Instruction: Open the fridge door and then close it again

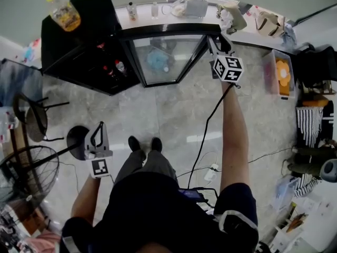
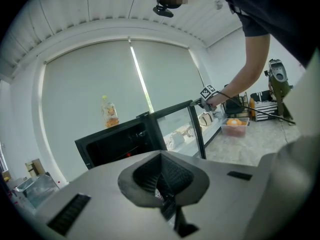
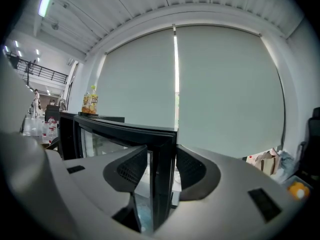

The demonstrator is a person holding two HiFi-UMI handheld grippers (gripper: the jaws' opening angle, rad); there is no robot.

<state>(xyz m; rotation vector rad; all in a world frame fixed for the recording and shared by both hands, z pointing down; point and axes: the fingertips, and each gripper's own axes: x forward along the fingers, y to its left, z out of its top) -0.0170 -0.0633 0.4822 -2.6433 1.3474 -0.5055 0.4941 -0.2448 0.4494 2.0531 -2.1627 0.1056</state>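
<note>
A black fridge point(image 1: 79, 41) stands on the floor with its glass door point(image 1: 163, 59) swung wide open. My right gripper point(image 1: 217, 42) is at the door's free edge, the arm stretched out. In the right gripper view the door's black frame point(image 3: 125, 134) sits upright between the pads and my right gripper point(image 3: 161, 169) is shut on it. My left gripper point(image 1: 97, 136) hangs low at my left side, away from the fridge. In the left gripper view the left gripper point(image 2: 162, 176) is shut with nothing in it, and the fridge point(image 2: 120, 144) and its door point(image 2: 180, 119) lie ahead.
A bottle of orange drink point(image 1: 64, 13) stands on top of the fridge. A counter point(image 1: 210, 9) with bags runs behind it. A clear bin point(image 1: 281, 73) sits at the right, a chair point(image 1: 34, 117) and a fan point(image 1: 23, 173) at the left. Cables point(image 1: 210, 141) cross the floor.
</note>
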